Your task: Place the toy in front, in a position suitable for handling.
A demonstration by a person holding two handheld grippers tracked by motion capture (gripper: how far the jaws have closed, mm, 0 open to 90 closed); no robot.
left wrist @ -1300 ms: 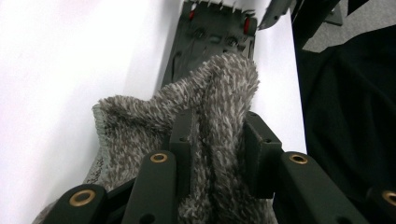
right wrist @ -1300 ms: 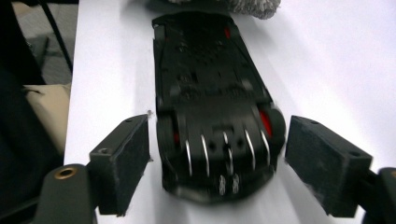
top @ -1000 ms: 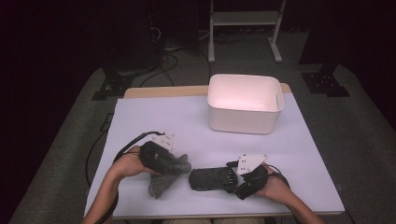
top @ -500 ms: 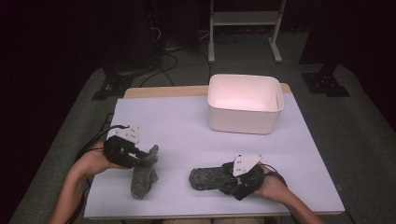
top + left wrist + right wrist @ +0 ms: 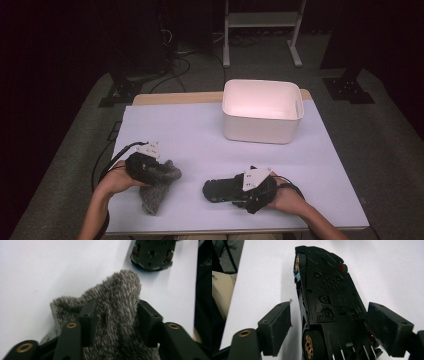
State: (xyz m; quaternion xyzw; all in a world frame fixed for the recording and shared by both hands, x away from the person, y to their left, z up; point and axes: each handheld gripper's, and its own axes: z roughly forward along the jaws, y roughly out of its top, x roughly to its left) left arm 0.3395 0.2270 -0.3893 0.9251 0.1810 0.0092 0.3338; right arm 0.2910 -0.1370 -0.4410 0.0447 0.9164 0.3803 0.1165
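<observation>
1. Jaws of the left gripper (image 5: 113,315) have just been opening; grey furry cloth (image 5: 112,322) is bunched between them, its pile brushing both pads (image 5: 88,320).
2. From above, that left gripper (image 5: 150,170) sits over the cloth (image 5: 155,192), which lies on the white table (image 5: 200,135) near its front left edge.
3. Right gripper (image 5: 328,327) has its jaws apart, one pad clear of a black toy car (image 5: 329,297) turned on its side, underside showing, the other just beside it.
4. Seen from above, the car (image 5: 222,189) lies in front of the right gripper (image 5: 245,190), well apart from the white bin (image 5: 262,130) at the far side.
</observation>
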